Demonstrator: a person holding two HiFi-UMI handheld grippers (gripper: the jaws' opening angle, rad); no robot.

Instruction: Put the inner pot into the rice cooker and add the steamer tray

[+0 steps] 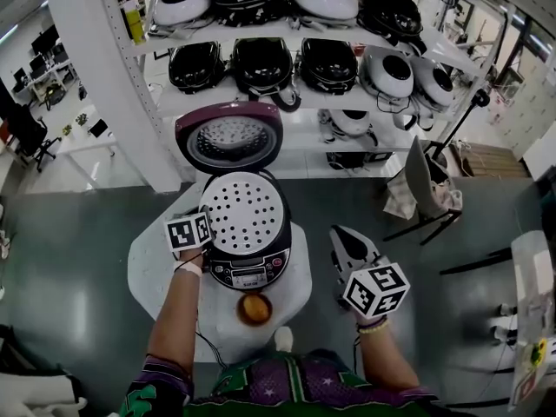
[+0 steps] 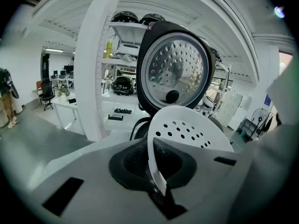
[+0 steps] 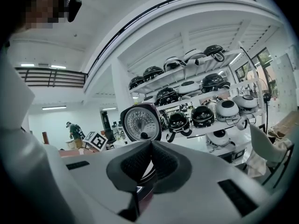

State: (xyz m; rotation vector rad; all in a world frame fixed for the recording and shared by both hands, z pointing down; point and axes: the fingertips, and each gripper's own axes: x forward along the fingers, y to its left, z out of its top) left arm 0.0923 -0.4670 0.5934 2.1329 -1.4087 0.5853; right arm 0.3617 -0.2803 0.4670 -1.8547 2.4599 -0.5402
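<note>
Steamer tray [image 1: 243, 214], white and perforated, lies over the mouth of the rice cooker [image 1: 252, 266] on the worktop [image 1: 148, 272], below the raised lid [image 1: 228, 137]. The left tool [image 1: 205, 229] is clenched on its rim, so the round tray spreads ahead and to the right of that tool; whether it is seated I cannot tell. The right tool [image 1: 346, 243], clenched on nothing, hangs off to the cooker's right. The panel print is too small to read.

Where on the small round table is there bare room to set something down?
Bare: the table left of the rice cooker, beside the left forearm, and a narrow strip on its right. Crowded: the front, taken by the orange bowl; the cooker's top, covered by the steamer tray in the left gripper.
</note>
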